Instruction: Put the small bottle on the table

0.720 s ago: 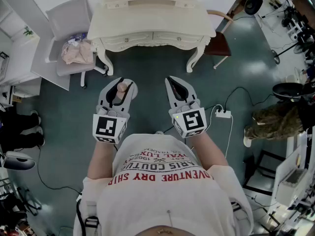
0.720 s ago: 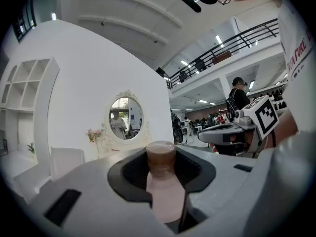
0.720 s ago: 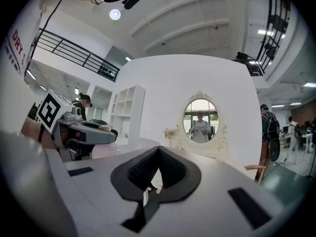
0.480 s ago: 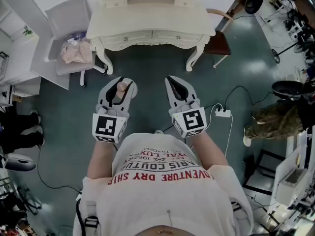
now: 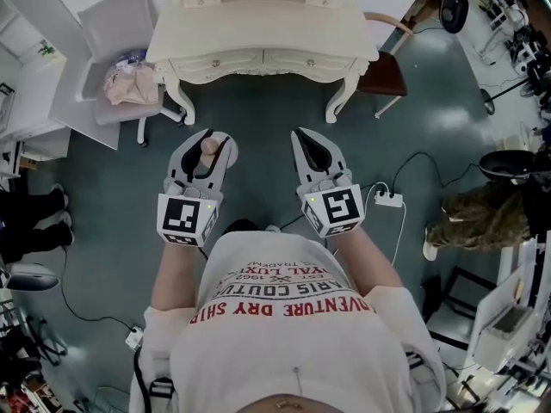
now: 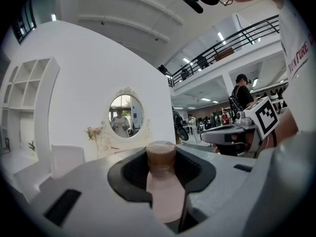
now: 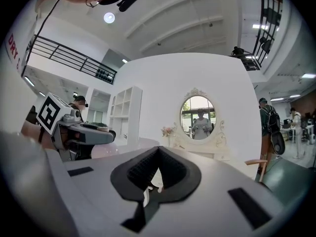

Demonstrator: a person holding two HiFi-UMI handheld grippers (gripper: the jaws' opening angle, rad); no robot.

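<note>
A small pale pink bottle (image 5: 207, 150) with a brown cap stands clamped between the pads of my left gripper (image 5: 204, 151); in the left gripper view the small bottle (image 6: 164, 189) fills the gap between the jaws, cap up. My right gripper (image 5: 314, 154) is held level beside it, jaws shut with nothing between them, as the right gripper (image 7: 157, 176) view also shows. Both grippers hang over the dark floor a short way in front of the cream dressing table (image 5: 258, 33). The dressing table (image 6: 111, 151) carries an oval mirror (image 6: 126, 115).
A grey chair (image 5: 116, 50) with a pink bundle on its seat stands left of the table. A wooden chair (image 5: 383, 71) stands at its right. A white power strip (image 5: 389, 200) and cables lie on the floor to my right. A seated person's legs (image 5: 478, 218) are at far right.
Both grippers and the bottle have moved a little forward, toward the dressing table. The grip on the bottle is unchanged.
</note>
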